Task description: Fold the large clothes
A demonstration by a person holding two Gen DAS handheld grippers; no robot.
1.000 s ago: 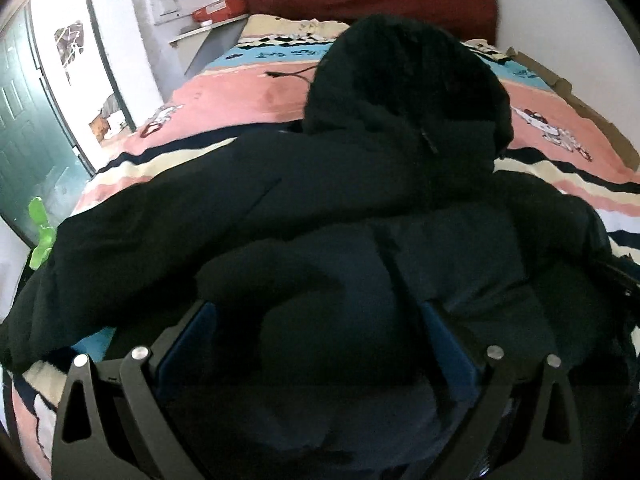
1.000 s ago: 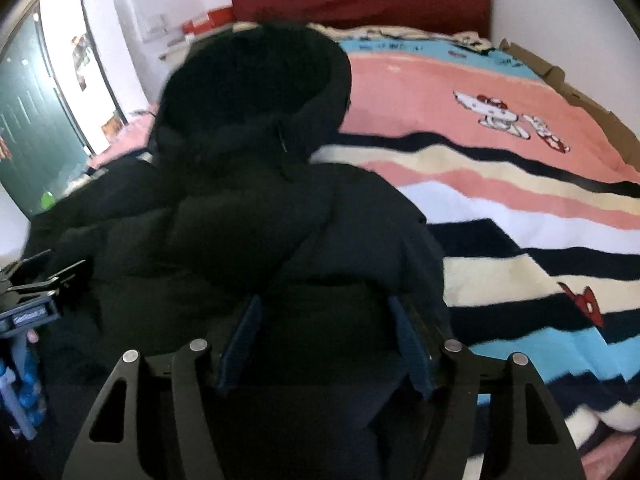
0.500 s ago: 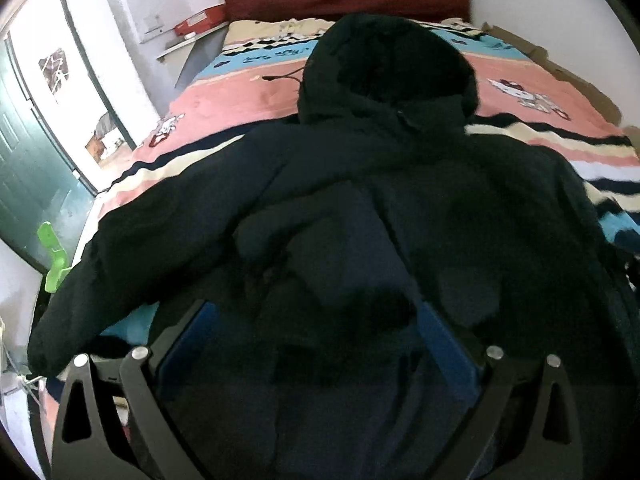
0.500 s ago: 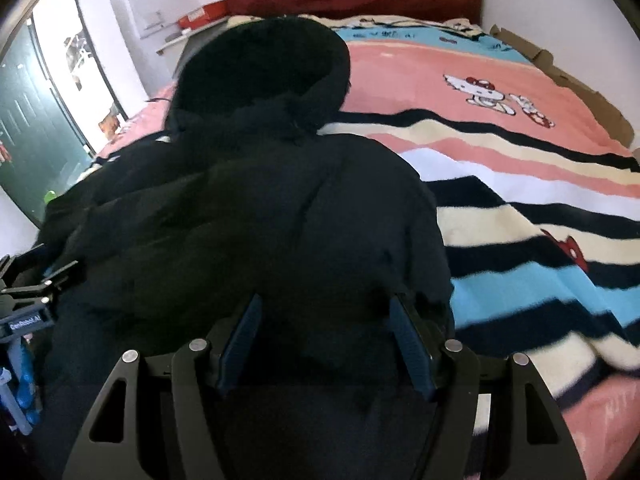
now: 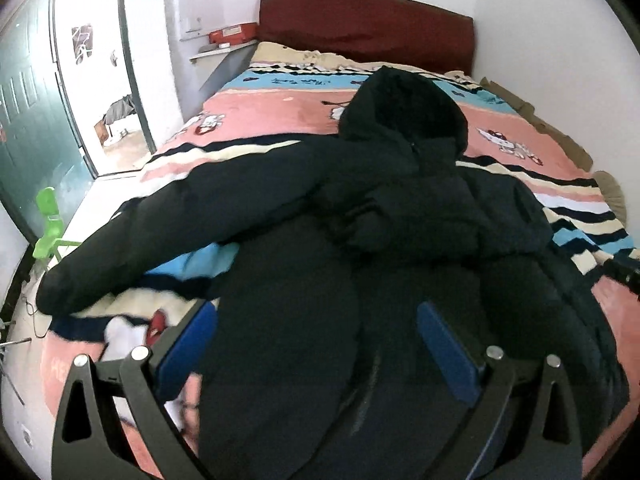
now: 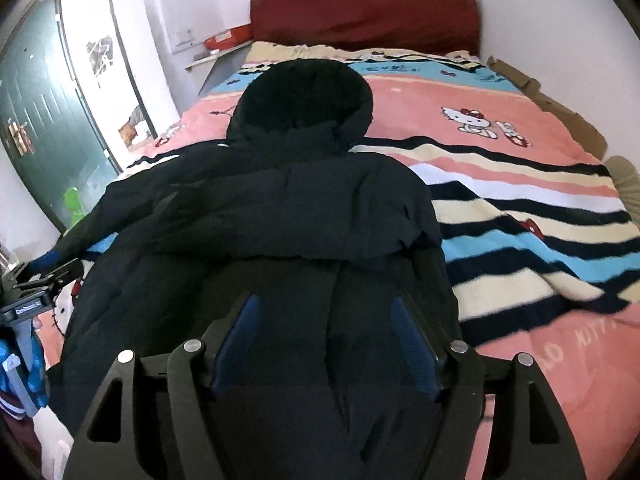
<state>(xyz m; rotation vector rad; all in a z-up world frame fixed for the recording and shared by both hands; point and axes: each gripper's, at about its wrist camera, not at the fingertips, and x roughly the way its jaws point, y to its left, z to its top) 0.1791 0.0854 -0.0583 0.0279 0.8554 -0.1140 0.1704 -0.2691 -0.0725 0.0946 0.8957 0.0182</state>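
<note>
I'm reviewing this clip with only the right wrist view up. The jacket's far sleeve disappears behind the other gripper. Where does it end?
Observer: In the left wrist view, the sleeve lies stretched straight out, with its cuff near the left edge of the blanket.
Operator: Is that other gripper holding anything?
Observer: Yes. The left gripper has the hem of the jacket bunched between its fingers.
Operator: Is there anything on the floor past that edge?
Observer: A green chair stands beside the dark green door.
</note>
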